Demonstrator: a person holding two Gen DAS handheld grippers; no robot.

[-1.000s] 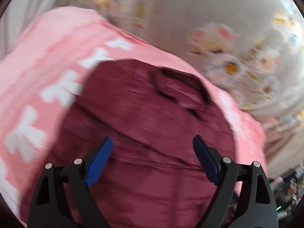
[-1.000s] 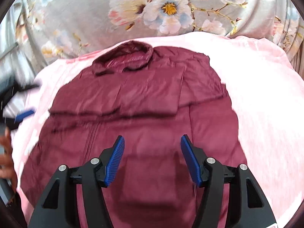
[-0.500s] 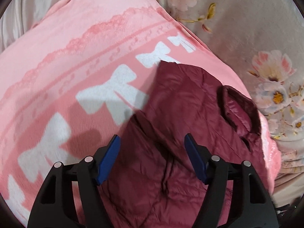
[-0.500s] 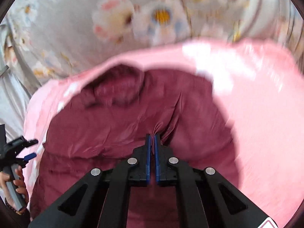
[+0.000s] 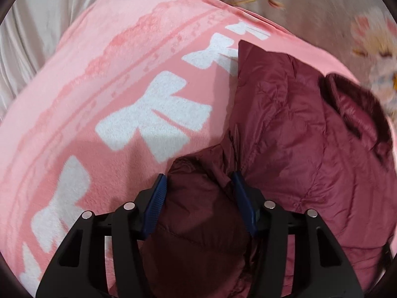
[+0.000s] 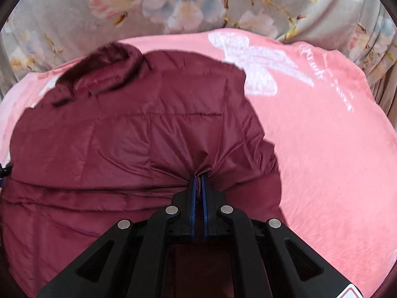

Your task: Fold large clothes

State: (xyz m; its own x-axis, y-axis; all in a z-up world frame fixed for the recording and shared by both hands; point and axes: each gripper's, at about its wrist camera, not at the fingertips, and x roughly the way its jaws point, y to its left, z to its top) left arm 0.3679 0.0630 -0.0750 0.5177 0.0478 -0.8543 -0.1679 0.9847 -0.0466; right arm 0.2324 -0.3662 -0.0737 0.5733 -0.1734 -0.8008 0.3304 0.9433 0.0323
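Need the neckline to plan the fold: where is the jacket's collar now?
The collar lies at the upper left in the right wrist view, at the jacket's far end on the pink blanket, near the floral sheet.

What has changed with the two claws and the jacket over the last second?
The right claw, open above the maroon jacket a second ago, has shut on a pinch of its fabric, which now puckers toward it. The left claw came down over the jacket's bunched edge and is closing, fabric between its pads. The jacket stays on the pink blanket, collar away from the claws.
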